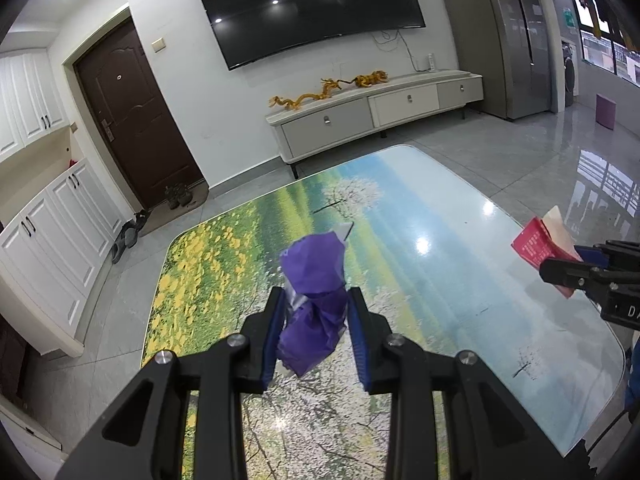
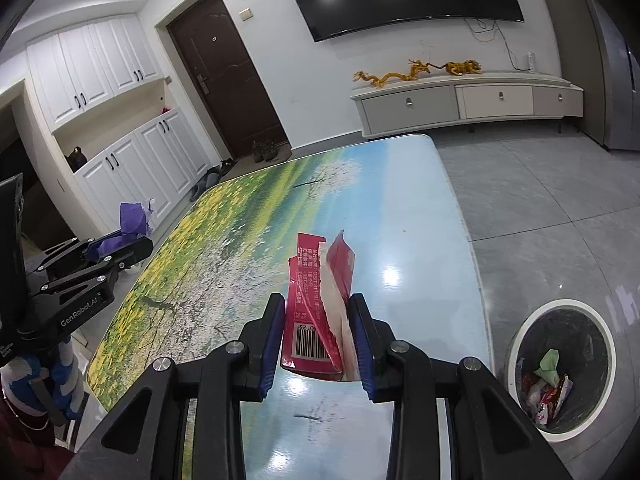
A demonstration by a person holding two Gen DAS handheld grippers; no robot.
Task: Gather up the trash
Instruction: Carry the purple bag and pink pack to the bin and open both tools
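Gripping a crumpled purple wrapper [image 1: 316,304], the left hand-held gripper [image 1: 316,312] hangs above the table [image 1: 440,240]; the right hand-held gripper [image 2: 316,320] clamps a red packet [image 2: 316,312] near the right edge, beside the floor-standing trash bin [image 2: 560,368].

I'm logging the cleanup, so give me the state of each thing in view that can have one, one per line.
Left claw: shut on the crumpled purple wrapper, lifted off the table.
Crumpled purple wrapper: crushed, held upright.
Right claw: shut on the torn red snack packet, above the table.
Torn red snack packet: ripped open, flattened.
Round white-rimmed trash bin: on the floor, uncovered, partly filled with wrappers.
Dark brown door: closed.
Wall-mounted television: off.
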